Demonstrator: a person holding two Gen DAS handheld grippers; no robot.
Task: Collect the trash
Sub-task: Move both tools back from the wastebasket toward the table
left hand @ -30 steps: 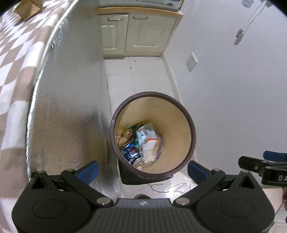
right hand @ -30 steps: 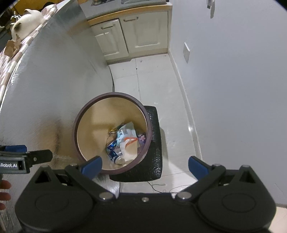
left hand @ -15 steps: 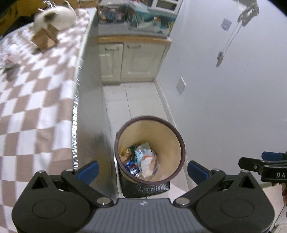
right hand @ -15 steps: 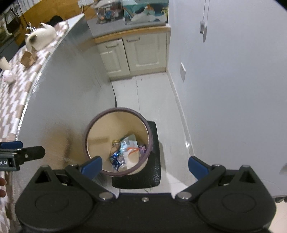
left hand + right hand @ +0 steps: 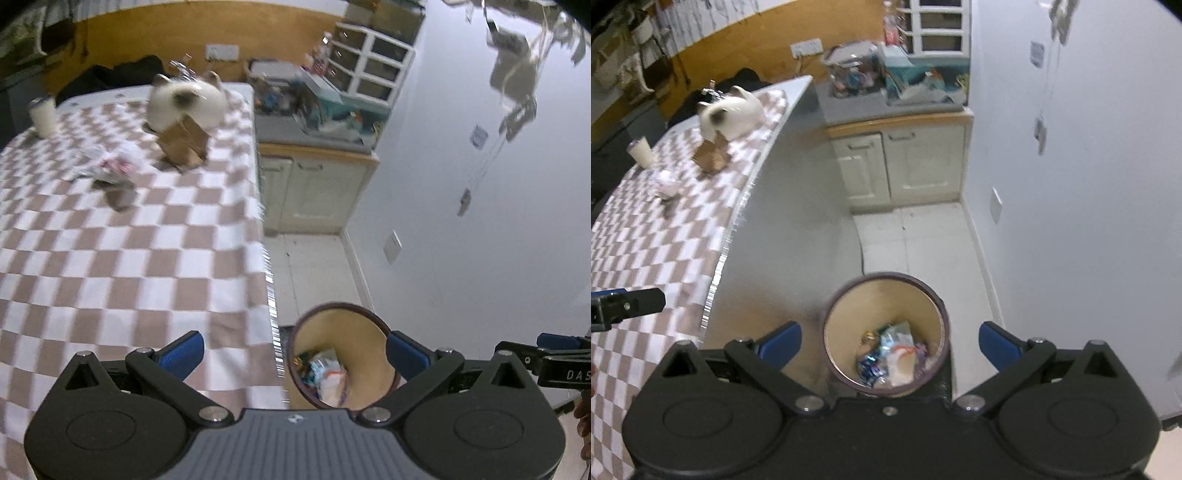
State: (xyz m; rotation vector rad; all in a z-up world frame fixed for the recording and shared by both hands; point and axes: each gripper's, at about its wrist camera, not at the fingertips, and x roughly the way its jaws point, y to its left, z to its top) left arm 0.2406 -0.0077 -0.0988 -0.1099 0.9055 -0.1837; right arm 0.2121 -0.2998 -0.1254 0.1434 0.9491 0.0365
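Note:
A round bin (image 5: 341, 354) (image 5: 884, 328) with a dark rim and tan inside stands on the floor beside the table, holding several wrappers (image 5: 892, 356). My left gripper (image 5: 295, 352) is open and empty, high above the table edge and the bin. My right gripper (image 5: 888, 341) is open and empty above the bin. On the checkered tablecloth (image 5: 129, 258) lie a crumpled wrapper (image 5: 112, 168) (image 5: 666, 182) and a brown cardboard piece (image 5: 183, 144) (image 5: 711, 155), far from both grippers.
A white cat-shaped teapot (image 5: 184, 101) (image 5: 729, 110) and a white cup (image 5: 44, 116) (image 5: 642, 151) stand at the table's far end. Cream cabinets (image 5: 901, 166) with a cluttered counter close the aisle. A grey wall (image 5: 1071, 184) runs on the right. The bin sits on a dark stool (image 5: 942, 384).
Both grippers have risen and tilted up away from the bin, which now looks smaller and lower in both views. The tabletop and its items have come into sight. Both stay open.

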